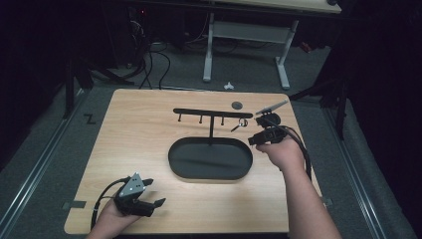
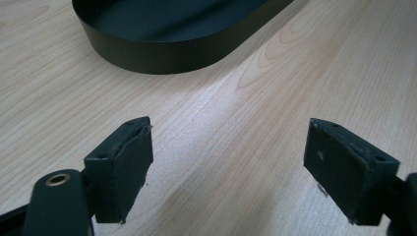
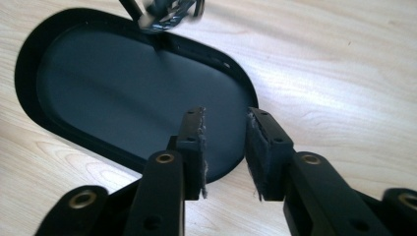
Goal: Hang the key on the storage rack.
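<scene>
Wooden table [image 1: 144, 129] mid-frame; black oval tray [image 1: 209, 160] at centre, hook rack [image 1: 213, 113] rising behind it; keys [image 1: 242, 123] hanging at rack's right end; right gripper [image 1: 254, 141] just beside them; left gripper [image 1: 157, 205] resting lower left.

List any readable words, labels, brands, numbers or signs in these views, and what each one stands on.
None: the table, the black oval tray, the hook stand and both grippers carry no legible print.
A black Z-shaped mark lies on the floor; whether it is a letter is unclear.
</scene>
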`<move>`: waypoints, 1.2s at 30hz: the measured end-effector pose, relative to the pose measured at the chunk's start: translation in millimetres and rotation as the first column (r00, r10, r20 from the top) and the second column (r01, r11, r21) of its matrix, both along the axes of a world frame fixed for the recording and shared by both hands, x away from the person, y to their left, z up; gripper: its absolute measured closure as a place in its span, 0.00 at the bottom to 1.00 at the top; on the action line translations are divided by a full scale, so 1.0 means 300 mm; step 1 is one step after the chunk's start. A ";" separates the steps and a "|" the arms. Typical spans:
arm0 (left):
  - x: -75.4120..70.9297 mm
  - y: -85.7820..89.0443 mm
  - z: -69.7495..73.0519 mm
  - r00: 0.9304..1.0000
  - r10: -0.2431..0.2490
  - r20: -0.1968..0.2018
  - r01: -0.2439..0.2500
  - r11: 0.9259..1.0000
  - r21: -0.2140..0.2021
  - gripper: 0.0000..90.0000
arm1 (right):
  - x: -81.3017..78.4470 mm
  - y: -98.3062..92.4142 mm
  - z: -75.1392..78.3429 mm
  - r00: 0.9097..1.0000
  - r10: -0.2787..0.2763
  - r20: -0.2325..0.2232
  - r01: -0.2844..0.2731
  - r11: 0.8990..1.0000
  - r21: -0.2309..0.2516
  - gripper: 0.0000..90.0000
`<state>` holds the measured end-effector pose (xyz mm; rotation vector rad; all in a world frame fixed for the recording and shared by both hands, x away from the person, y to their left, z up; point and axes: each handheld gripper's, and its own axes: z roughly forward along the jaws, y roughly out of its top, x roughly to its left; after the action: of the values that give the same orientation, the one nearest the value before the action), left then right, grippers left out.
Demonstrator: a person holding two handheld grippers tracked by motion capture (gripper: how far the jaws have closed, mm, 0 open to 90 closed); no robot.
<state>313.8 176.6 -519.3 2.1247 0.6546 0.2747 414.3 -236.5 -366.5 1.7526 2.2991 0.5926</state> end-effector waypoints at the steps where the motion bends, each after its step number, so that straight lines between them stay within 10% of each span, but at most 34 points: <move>1: 0.000 0.000 0.000 1.000 0.000 0.001 0.000 1.000 0.001 0.21 | -0.008 -0.005 -0.016 1.000 -0.002 0.004 0.002 1.000 0.004 0.74; 17: 0.001 -0.010 -0.007 1.000 0.000 -0.002 0.000 1.000 0.019 0.21 | -0.201 -0.095 -0.294 0.987 -0.062 0.149 0.055 0.997 0.045 0.55; 29: 0.015 -0.002 -0.009 0.999 0.033 0.015 -0.034 0.999 0.037 0.21 | -0.401 -0.093 -0.502 0.912 -0.050 0.407 0.040 0.999 0.032 0.42; 36: 0.027 0.004 -0.002 0.996 0.090 0.022 -0.090 0.996 0.012 0.21 | -0.432 -0.061 -0.533 0.905 -0.006 0.425 -0.002 1.000 0.017 0.33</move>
<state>321.9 177.8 -520.0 2.1046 0.7390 0.3516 284.6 -254.8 -526.5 1.4517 1.9913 0.8957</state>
